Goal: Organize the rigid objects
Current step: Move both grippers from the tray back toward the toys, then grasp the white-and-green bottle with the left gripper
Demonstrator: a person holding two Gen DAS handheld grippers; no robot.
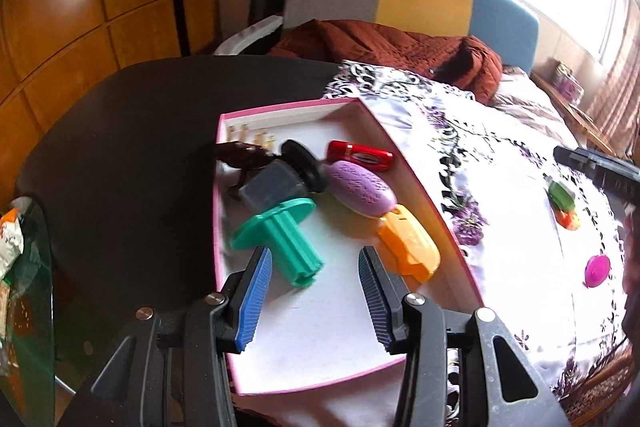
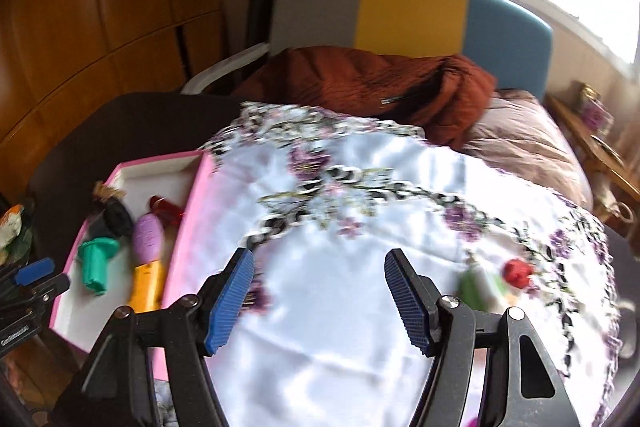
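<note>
Left gripper (image 1: 316, 297): hovers over the near half of the pink tray, fingers spread, nothing between them; the teal spool's foot lies just beyond the left finger (image 1: 252, 297).
Right gripper (image 2: 320, 301): hangs over the flowered cloth, fingers spread wider, nothing between them; the view is blurred.
Pink tray (image 1: 218, 211): shallow, white inside, pink rim, lying partly on the dark surface (image 1: 132, 131) and beside the cloth.
Teal spool (image 1: 280, 239): on its side in the tray, wide disc toward the far end.
Grey and black piece (image 1: 280, 177): lying just behind the spool, touching its disc.
Brown piece (image 1: 246, 153): at the tray's far left, against the grey piece; what it is I cannot tell.
Red case (image 1: 360, 155): toward the tray's far right wall.
Purple oval (image 1: 362, 191): just in front of the red case, near the right wall.
Orange case (image 1: 410, 247): nearest of the row along the right wall, touching the purple oval's end.
Flowered cloth (image 2: 340, 307): white with purple blooms, spread right of the tray.
Green and orange toy (image 1: 564, 205): on the cloth, well apart from the tray.
Magenta disc (image 1: 597, 270): on the cloth, nearer than the green toy.
Bed (image 2: 520, 143): behind the cloth, with a rust-brown blanket (image 2: 360, 83) heaped against a grey, yellow and blue headboard (image 2: 412, 11).
</note>
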